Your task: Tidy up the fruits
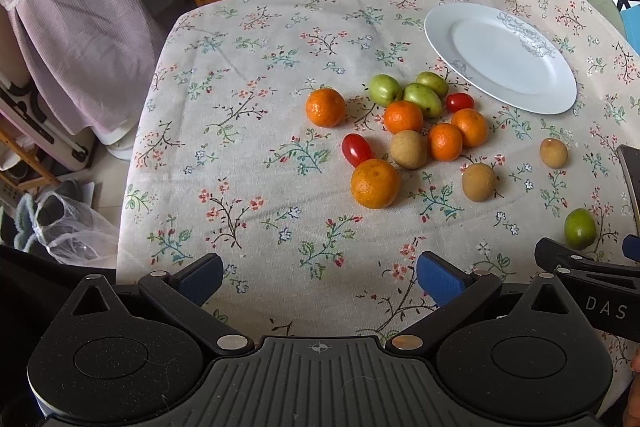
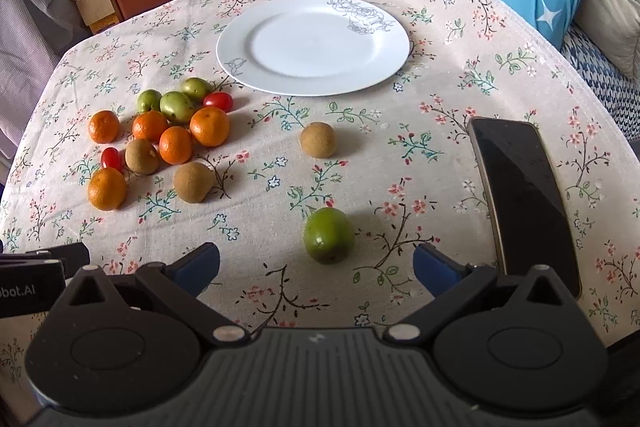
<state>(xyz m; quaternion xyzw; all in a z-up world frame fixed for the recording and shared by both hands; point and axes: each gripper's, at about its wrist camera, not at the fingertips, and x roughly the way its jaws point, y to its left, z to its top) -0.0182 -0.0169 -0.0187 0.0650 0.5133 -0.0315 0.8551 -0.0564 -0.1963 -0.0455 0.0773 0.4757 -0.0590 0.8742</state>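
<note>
A lone green fruit [image 2: 329, 235] lies just ahead of the right gripper [image 2: 316, 267], at its twelve o'clock, both grippers spread and empty. Sorting looks unstarted: the plate [image 2: 240, 43] is bare, the other fruit clustered at ten o'clock. Next, close on the green one.

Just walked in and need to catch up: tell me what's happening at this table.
A person holds a gripper in each hand over a floral tablecloth, sorting fruit. Nothing is picked up yet: the left gripper and right gripper both have their jaws open. The plate is bare. Oranges, green fruits, tomatoes and brown fruits lie loose; one green fruit sits just ahead of the right gripper.
</note>
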